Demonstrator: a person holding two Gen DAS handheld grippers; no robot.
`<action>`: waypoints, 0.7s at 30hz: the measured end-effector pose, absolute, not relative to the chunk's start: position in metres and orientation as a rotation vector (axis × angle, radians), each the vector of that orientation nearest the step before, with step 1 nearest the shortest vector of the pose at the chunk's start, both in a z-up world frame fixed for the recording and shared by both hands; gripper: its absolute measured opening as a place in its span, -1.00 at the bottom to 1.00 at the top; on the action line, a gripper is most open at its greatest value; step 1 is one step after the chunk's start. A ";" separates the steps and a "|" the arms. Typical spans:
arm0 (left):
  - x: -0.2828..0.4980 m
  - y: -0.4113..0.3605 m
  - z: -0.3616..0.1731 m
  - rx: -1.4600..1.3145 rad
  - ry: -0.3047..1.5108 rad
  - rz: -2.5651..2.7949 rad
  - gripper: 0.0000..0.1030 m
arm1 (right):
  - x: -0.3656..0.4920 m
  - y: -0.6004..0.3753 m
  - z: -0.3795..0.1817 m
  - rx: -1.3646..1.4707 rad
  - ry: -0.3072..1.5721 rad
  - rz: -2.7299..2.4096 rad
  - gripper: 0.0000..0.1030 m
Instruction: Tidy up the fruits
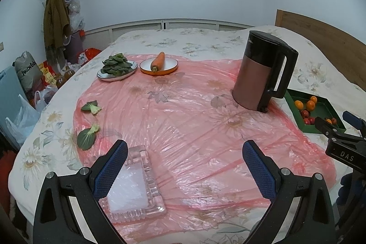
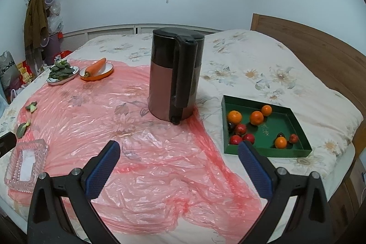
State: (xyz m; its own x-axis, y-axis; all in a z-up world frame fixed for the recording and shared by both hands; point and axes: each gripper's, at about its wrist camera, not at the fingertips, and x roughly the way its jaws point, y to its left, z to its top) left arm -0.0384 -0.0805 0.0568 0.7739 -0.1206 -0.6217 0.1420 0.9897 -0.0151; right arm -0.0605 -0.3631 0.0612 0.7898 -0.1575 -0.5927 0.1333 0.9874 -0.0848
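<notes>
With both grippers' jaws spread and empty, the right gripper (image 2: 178, 152) should reach right to the green tray (image 2: 297, 150), centring on one orange (image 2: 280, 142).

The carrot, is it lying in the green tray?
No, the carrot lies on an orange-rimmed plate, far from the green tray.

Each black claw (image 1: 185, 152) (image 2: 178, 152) has blue textured pads and silver screws.

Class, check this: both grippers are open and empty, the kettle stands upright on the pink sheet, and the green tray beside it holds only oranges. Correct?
Not quite. The green tray holds oranges and small red fruits too, as the right wrist view shows. The rest stands.
</notes>
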 end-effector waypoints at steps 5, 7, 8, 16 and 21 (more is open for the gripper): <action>-0.042 -0.081 0.060 0.046 0.662 -0.142 0.91 | -0.064 -0.366 0.064 -0.036 0.642 -0.162 1.00; -0.044 -0.081 0.062 0.050 0.654 -0.140 0.91 | -0.067 -0.367 0.066 -0.034 0.639 -0.164 1.00; -0.044 -0.080 0.062 0.050 0.654 -0.143 0.91 | -0.068 -0.367 0.067 -0.033 0.638 -0.165 1.00; -0.045 -0.073 0.063 0.045 0.661 -0.126 0.97 | -0.078 -0.370 0.070 -0.032 0.639 -0.176 1.00; -0.051 -0.074 0.067 0.056 0.639 -0.122 0.97 | -0.082 -0.372 0.074 -0.021 0.637 -0.182 1.00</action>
State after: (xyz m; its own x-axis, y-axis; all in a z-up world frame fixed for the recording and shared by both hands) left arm -0.0509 -0.0735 0.0670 0.7957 -0.0964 -0.5980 0.1312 0.9912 0.0148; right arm -0.0822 -0.3718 0.0736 0.7884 -0.1755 -0.5896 0.1628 0.9838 -0.0752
